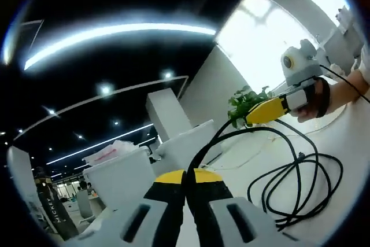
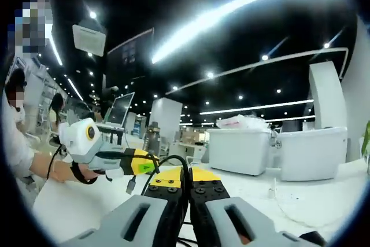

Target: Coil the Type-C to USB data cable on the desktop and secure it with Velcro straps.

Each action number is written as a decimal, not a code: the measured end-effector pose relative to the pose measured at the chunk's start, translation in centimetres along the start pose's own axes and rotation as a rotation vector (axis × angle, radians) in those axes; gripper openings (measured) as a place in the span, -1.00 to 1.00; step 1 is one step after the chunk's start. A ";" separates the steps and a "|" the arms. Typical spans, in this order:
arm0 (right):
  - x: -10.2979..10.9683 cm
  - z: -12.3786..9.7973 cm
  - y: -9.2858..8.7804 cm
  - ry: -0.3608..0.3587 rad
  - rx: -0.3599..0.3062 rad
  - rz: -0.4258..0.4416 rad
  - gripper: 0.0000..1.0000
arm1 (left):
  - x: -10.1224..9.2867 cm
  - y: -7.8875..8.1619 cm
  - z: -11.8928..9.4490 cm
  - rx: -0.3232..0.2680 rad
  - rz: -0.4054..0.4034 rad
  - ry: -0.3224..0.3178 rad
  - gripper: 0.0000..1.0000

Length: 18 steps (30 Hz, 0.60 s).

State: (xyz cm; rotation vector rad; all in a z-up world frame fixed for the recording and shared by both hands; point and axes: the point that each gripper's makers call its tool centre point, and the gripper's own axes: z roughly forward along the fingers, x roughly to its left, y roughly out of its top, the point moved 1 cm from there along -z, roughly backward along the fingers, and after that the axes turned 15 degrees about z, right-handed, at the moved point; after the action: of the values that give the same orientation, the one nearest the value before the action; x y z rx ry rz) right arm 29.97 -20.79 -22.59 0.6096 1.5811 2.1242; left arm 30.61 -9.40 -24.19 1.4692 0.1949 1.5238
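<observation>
The black data cable (image 1: 300, 183) lies in loose loops on the white desktop (image 1: 347, 137) at the right. One strand rises from the loops into my left gripper (image 1: 186, 179), whose yellow-tipped jaws are shut on it. My right gripper (image 1: 267, 111), held by a hand with a black wrist strap, pinches the cable further along, up and to the right. In the right gripper view, my right gripper (image 2: 186, 174) is shut on the cable (image 2: 173, 160). The left gripper (image 2: 139, 163) comes in from the left, and a plug (image 2: 129, 187) dangles below it.
White bins (image 1: 118, 174) stand beyond the desk, and a green plant (image 1: 250, 101) sits by the bright window. In the right gripper view a monitor (image 2: 119, 110) stands at the far left and a thin white cord (image 2: 289, 201) lies on the desk to the right.
</observation>
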 end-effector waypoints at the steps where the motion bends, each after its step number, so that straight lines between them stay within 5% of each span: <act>1: 0.1 0.0 0.0 0.001 -0.001 0.001 -0.96 | 0.0 -0.1 0.0 0.003 -0.006 0.002 -0.87; 10: 1.5 0.1 -0.1 0.075 0.002 0.083 -0.96 | -0.6 -0.6 0.2 0.029 0.017 -0.014 -0.75; 14: 1.7 0.2 -0.4 0.096 0.018 0.114 -0.95 | 0.0 -0.8 0.0 0.054 0.105 -0.005 -0.90; 18: 1.6 0.2 -0.8 0.089 0.029 0.166 -0.94 | -0.2 -0.9 0.0 0.050 0.091 -0.023 -0.91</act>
State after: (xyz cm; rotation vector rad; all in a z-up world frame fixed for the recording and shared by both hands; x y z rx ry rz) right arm 28.84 -19.45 -23.16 0.6861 1.6633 2.2814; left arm 31.04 -9.05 -24.95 1.5526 0.1554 1.5839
